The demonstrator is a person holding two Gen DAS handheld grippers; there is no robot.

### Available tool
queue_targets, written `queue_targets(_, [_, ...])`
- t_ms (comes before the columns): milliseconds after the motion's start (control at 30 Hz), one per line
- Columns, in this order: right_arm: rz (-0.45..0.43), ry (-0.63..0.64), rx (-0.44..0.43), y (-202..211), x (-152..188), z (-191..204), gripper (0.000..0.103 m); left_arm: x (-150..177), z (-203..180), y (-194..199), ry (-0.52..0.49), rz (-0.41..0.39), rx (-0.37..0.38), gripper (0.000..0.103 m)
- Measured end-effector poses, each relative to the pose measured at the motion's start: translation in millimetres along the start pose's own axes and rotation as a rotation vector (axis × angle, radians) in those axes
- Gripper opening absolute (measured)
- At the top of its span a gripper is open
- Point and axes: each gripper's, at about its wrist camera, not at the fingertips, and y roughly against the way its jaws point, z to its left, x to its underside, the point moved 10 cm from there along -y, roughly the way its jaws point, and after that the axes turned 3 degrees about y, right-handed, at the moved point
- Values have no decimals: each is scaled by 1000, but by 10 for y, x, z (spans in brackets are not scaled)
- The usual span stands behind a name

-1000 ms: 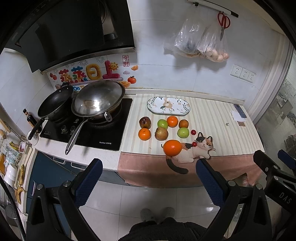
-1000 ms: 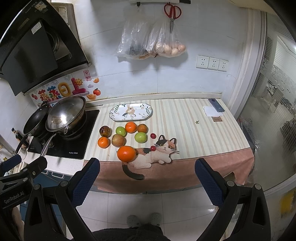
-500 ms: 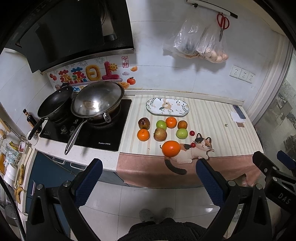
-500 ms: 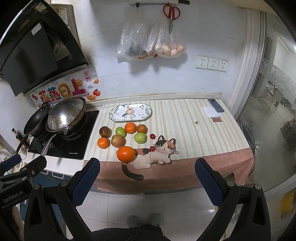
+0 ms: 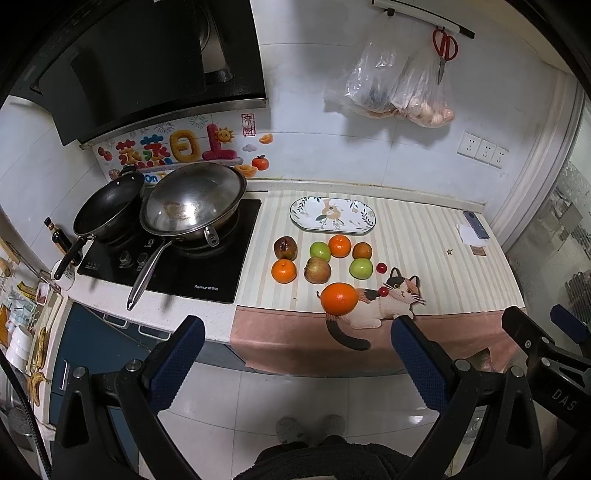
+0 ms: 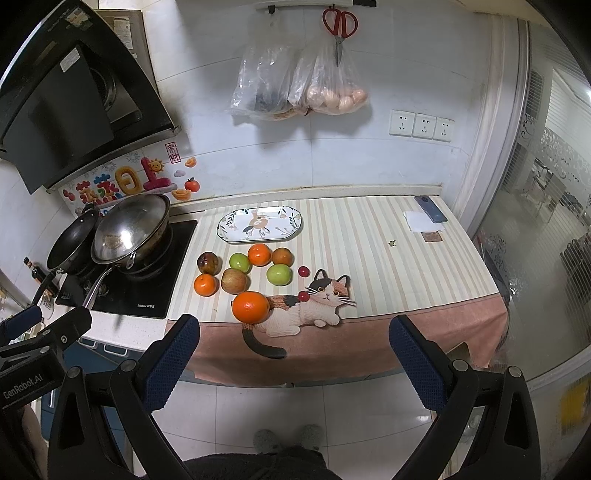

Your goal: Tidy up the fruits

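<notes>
Hovering off the counter edge, above the floor tiles: left gripper (image 5: 297, 345) and right gripper (image 6: 294, 345), both with fingers spread wide, nothing between the pads.

Containers:
- Oval patterned plate (image 6: 259, 224) at the back of the striped mat (image 6: 369, 251), nothing on it.
- Steel wok (image 5: 194, 205) and black frying pan (image 5: 109, 206) on the stove (image 5: 177, 266), side by side; the wok shows only some residue at the bottom, the pan's contents can't be made out.
- Two clear plastic bags (image 6: 299, 86) hanging on the wall under red scissors (image 6: 340, 24); the right one holds eggs, the left one's dark contents are unclear.

Fruit sits loose on the mat, just in front of the plate:
- back row: dark red apple (image 6: 208, 263), green apple (image 6: 240, 261), orange (image 6: 259, 254), brownish orange (image 6: 282, 256)
- next row: small orange (image 6: 206, 285), red-green apple (image 6: 234, 280), second green apple (image 6: 279, 274), cherry (image 6: 303, 271)
- nearest the edge: large orange (image 6: 250, 307) on the cat print (image 6: 314, 302), second cherry (image 6: 304, 295) just beside it.

Phone (image 6: 430, 208) lies on paper at the mat's far right corner.
</notes>
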Motion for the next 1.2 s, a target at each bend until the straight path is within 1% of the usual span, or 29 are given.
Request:
queue_targets(200, [-4, -5, 0, -10, -4, -1, 103, -79, -74, 5, 1, 2, 6, 103])
queue_targets(267, [-19, -25, -9, -19, -26, -30, 103, -120, -69, -38, 3, -1, 2, 103])
queue_targets(400, [-57, -69, -30, -139, -90, -59, 103, -245, 77, -295, 13, 1, -29, 103])
queue_targets(533, [-28, -111, -72, -453, -124, 37, 103, -328, 316, -642, 19, 16, -51, 103])
queue_targets(600, [0, -129, -81, -684, -132, 102, 103, -351, 417, -843, 23, 43, -64, 103])
queue_targets(667, [30, -142, -97, -926, -104, 176, 103, -360, 512, -1048, 28, 72, -59, 103])
queue_targets(767, [90, -149, -115, -1397, -37, 278, 103, -357, 656, -1401, 42, 122, -81, 103])
queue_targets(967, [286, -154, -155, -2684, 201, 502, 103, -243, 846, -2228, 58, 282, -129, 103])
queue_targets(1067, [374, -137, -166, -3300, 320, 618, 103, -221, 885, -2629, 47, 338, -161, 103])
queue_targets(1133, [419, -107, -176, -3629, 382, 737, 103, -228, 889, -2942, 45, 384, -176, 103])
queue_targets(1200, [465, -74, -189, -3907, 440, 862, 103, -228, 881, -3245, 64, 442, -172, 103])
